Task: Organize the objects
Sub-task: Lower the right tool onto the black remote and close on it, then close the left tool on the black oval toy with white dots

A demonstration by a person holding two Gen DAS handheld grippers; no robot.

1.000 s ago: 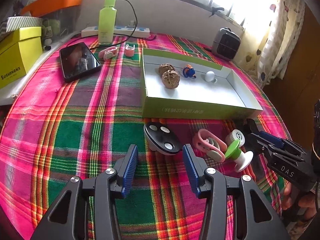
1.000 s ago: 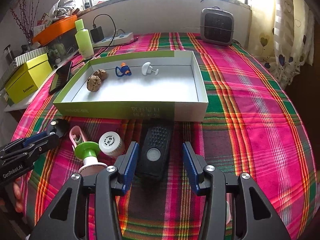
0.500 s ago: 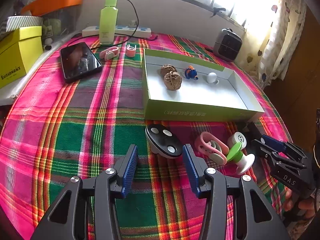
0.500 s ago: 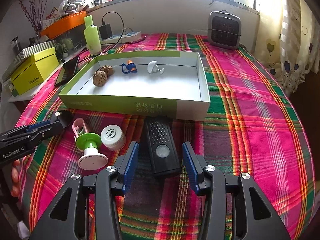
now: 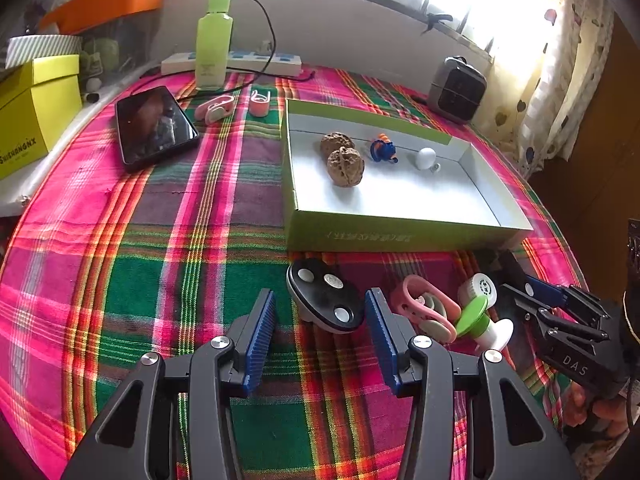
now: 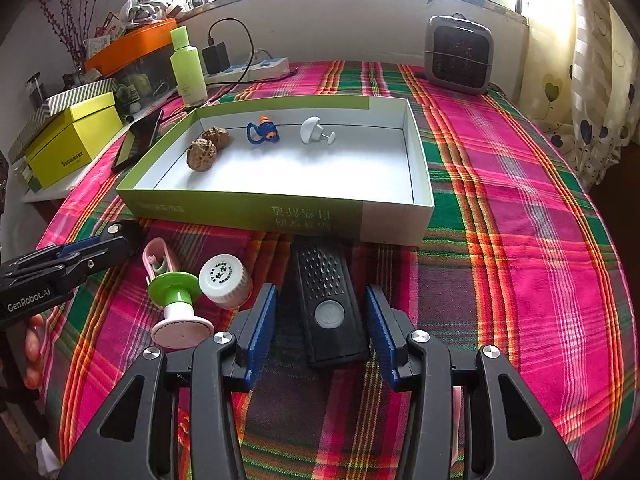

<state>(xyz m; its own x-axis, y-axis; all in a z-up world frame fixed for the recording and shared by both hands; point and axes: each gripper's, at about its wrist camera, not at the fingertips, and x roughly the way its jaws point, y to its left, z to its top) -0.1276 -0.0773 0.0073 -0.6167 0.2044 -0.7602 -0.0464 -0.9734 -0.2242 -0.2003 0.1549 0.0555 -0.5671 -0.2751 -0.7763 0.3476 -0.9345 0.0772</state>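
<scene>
A green-sided white tray (image 5: 384, 232) (image 6: 280, 212) holds two walnuts (image 5: 345, 166) (image 6: 202, 154), a blue toy (image 5: 383, 150) (image 6: 262, 132) and a white knob (image 5: 425, 157) (image 6: 314, 130). My left gripper (image 5: 320, 320) is open, its fingers on either side of a black three-disc piece (image 5: 324, 300) on the cloth. My right gripper (image 6: 320, 320) is open around a black flat device (image 6: 326, 300). Beside them lie a pink clip (image 5: 424, 308) (image 6: 156, 260), a green-and-white spool (image 5: 480, 320) (image 6: 176, 304) and a white cap (image 5: 478, 286) (image 6: 224, 274).
On the plaid tablecloth at the back left lie a phone (image 5: 154, 128), two small pink clips (image 5: 216, 106), a green bottle (image 5: 214, 40) (image 6: 188, 68) and a power strip (image 5: 232, 64). A yellow box (image 5: 32, 112) (image 6: 72, 140) stands left. A small heater (image 5: 458, 88) (image 6: 458, 56) stands back right.
Both grippers have drawn back a little from the tray, and the black flat device now lies further out between the right fingers. Nothing has been gripped.
</scene>
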